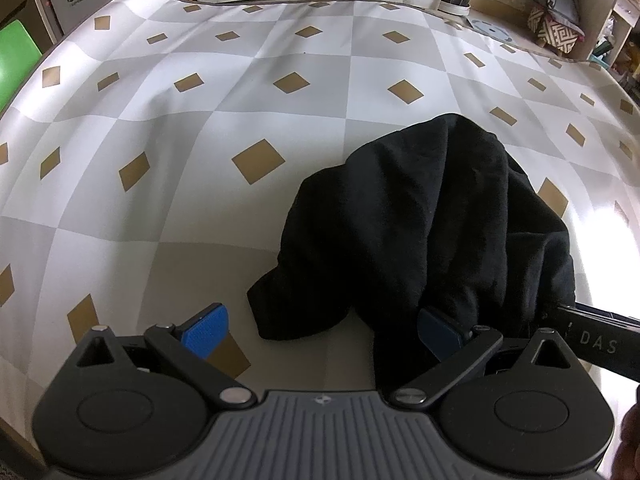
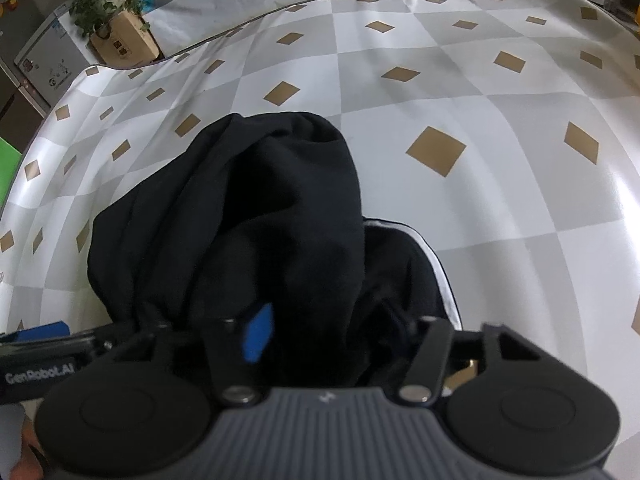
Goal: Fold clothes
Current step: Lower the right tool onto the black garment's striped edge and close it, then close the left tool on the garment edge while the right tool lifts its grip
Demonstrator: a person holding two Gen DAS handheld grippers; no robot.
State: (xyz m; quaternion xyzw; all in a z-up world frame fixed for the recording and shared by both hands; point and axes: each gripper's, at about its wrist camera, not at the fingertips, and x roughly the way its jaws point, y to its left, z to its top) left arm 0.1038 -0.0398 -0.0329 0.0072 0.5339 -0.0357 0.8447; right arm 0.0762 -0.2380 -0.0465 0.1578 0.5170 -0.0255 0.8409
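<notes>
A crumpled black garment [image 1: 420, 220] lies heaped on the checked tablecloth [image 1: 180, 208]. My left gripper [image 1: 320, 332] is open wide, low over the table. A loose corner of the cloth lies between its blue pads [image 1: 206, 332], and the right pad sits against the heap. In the right wrist view the same garment [image 2: 260, 220] shows a white trim [image 2: 436, 272] on its right side. My right gripper [image 2: 332, 332] is shut on a bunched fold at the near edge. Only its left blue pad [image 2: 260, 336] shows; the other is buried in cloth.
The tablecloth [image 2: 480, 200] stretches far ahead and to both sides of the heap. A green chair [image 1: 16, 52] stands off the left edge. A cardboard box with a plant [image 2: 124, 44] and a dark stand with a white base [image 1: 456, 4] sit beyond the far edge.
</notes>
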